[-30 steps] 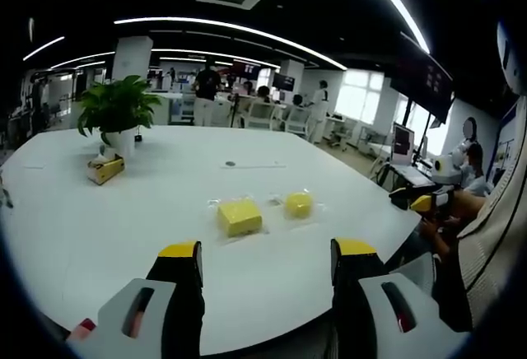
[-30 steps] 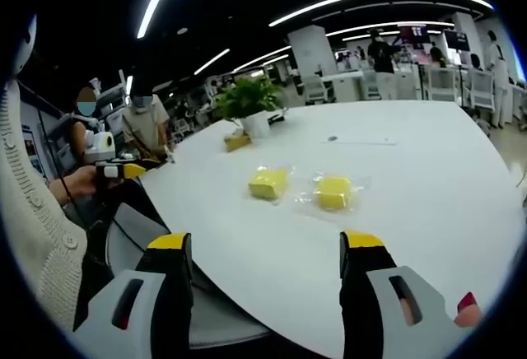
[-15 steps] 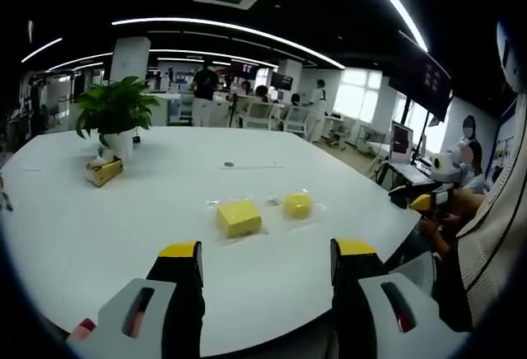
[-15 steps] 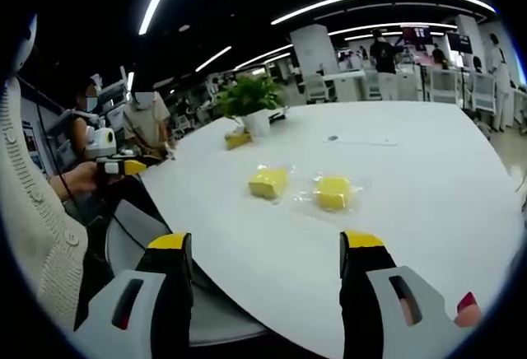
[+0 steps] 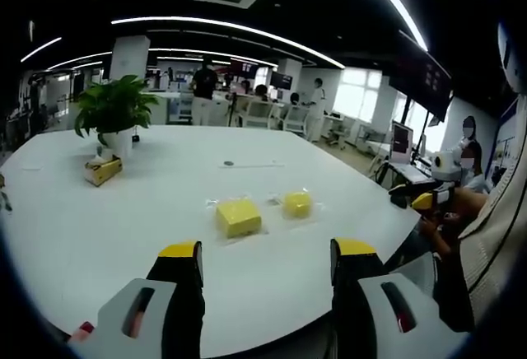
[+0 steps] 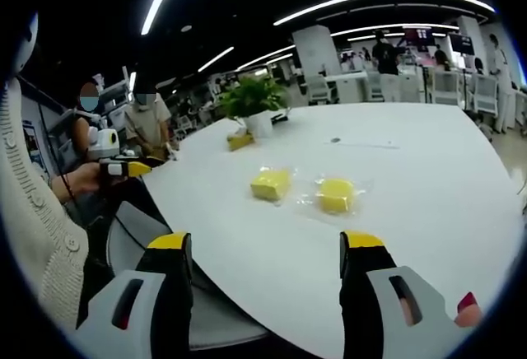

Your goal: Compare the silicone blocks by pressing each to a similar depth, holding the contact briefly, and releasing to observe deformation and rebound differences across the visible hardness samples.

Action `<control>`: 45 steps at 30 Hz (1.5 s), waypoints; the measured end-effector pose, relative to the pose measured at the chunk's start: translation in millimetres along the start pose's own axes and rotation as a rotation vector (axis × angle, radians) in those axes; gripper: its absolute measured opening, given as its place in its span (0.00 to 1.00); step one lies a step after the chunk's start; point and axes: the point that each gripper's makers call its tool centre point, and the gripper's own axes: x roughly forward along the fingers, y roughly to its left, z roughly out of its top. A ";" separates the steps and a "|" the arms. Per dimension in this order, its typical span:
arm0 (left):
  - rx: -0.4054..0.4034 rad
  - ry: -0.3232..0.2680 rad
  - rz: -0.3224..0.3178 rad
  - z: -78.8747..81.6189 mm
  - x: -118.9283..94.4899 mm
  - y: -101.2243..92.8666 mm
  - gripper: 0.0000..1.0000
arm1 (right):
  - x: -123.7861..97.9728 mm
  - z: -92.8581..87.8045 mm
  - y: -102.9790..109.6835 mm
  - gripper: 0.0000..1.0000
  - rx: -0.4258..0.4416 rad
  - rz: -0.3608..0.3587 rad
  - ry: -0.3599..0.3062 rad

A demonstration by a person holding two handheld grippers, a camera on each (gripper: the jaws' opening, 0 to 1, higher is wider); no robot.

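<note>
Approach step: no block pressed yet. Left tongs (image 5: 263,262) and right tongs (image 6: 269,254) gape wide, empty, over the near edge of the surface (image 5: 123,211). Next, advance to one silicone block (image 5: 239,216), beside the other block (image 5: 297,203).

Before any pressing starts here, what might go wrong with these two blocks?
Both yellow blocks lie in loose clear wrappers on the smooth white table, so a press may slide them rather than compress them. The left gripper and right gripper are open and well short; uneven approaches could give unequal depths.
</note>
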 end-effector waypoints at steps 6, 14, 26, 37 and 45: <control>-0.023 -0.012 -0.022 5.9 10.2 2.4 0.62 | 1.1 -3.1 -1.1 0.67 0.013 -0.012 0.009; -0.017 -0.011 -0.049 11.4 22.2 3.9 0.62 | 1.0 0.3 -7.5 0.67 0.022 -0.039 0.009; -0.030 -0.018 -0.068 17.5 35.2 6.0 0.62 | 2.5 4.7 -12.8 0.67 0.028 -0.055 0.005; -0.097 -0.010 -0.064 12.8 51.5 16.9 0.63 | 1.1 4.8 -14.9 0.68 0.030 -0.062 0.009; -0.202 -0.049 -0.069 19.1 71.3 32.9 0.62 | 0.9 2.5 -19.1 0.68 0.033 -0.074 0.031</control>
